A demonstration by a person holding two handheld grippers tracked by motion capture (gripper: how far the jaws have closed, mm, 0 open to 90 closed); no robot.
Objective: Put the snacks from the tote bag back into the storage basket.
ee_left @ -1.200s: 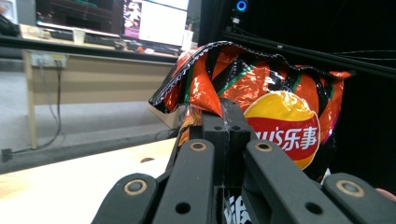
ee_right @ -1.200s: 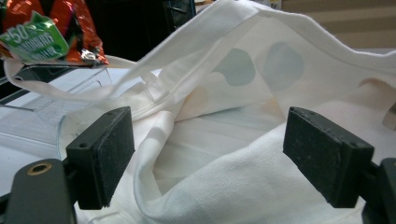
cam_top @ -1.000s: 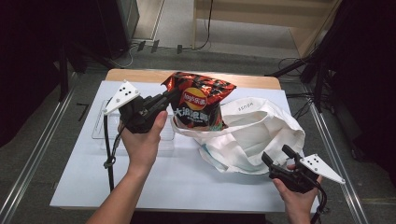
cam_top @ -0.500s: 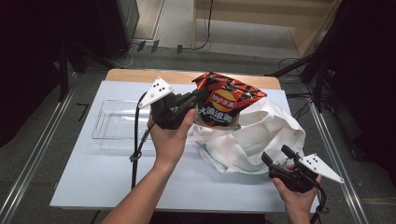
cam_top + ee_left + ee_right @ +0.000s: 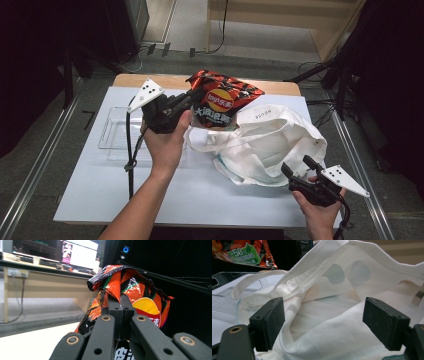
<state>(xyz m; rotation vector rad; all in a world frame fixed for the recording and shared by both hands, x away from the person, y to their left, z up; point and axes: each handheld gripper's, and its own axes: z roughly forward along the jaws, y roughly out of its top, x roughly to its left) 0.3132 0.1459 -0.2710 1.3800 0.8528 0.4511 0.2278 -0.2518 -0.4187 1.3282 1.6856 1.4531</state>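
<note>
A red and orange chip bag [image 5: 222, 101] hangs in the air over the back of the table, above the mouth of a white tote bag [image 5: 272, 145]. My left gripper [image 5: 192, 99] is shut on the chip bag's left edge; in the left gripper view the closed jaws pinch the crinkled foil of the chip bag [image 5: 130, 295]. The tote lies crumpled at the table's right centre, one handle trailing left. At the front right, my right gripper [image 5: 296, 168] stands open next to the tote's near edge. In the right gripper view the tote's cloth [image 5: 332, 315] lies between the spread pads [image 5: 268, 321].
A clear plastic tray [image 5: 112, 135] sits on the white table top [image 5: 200, 195] at the left, behind my left forearm. A wooden strip runs along the table's far edge. Metal rails flank both sides. The chip bag's corner [image 5: 244, 253] shows above the tote in the right gripper view.
My left gripper has carried the chip bag from the tray side rightward, then slightly back and up above the tote's opening. The right gripper has stayed in place, open.
</note>
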